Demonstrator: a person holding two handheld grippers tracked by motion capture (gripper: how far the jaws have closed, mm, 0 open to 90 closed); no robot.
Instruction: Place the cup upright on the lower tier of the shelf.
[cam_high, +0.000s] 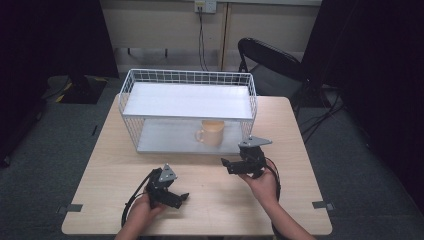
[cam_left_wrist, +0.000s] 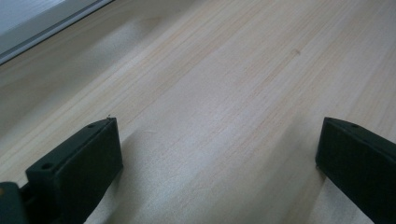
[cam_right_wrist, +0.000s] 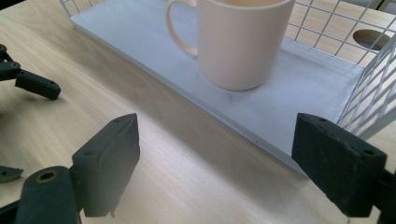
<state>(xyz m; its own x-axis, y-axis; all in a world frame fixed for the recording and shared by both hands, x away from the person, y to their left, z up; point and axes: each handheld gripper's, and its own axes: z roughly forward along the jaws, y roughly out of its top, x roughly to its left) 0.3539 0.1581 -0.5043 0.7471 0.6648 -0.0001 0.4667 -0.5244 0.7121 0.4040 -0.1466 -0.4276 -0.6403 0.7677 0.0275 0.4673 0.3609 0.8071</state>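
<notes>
- Objects on the table (cam_high: 210, 192): one white wire rack (cam_high: 189, 109) with two shelves, and one cream mug (cam_high: 212, 132) — upright on the lower shelf, handle to the left.
- Left gripper (cam_high: 181, 198) rests low near the front edge, fingers spread wide, holding nothing.
- Right gripper (cam_high: 226, 164) hovers just before the mug — fingers wide apart, empty.
- Mug's rim is cut off in the right gripper view.

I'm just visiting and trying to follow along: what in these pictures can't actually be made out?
- Inside of the mug: its rim is cut off by the top edge of the right gripper view, and in the high view it is too small and sits under the upper shelf.
- Person: only the forearms and hands enter the high view; its bottom edge cuts off the rest.
- Left gripper: its body lies below the frame of the left gripper view.
</notes>
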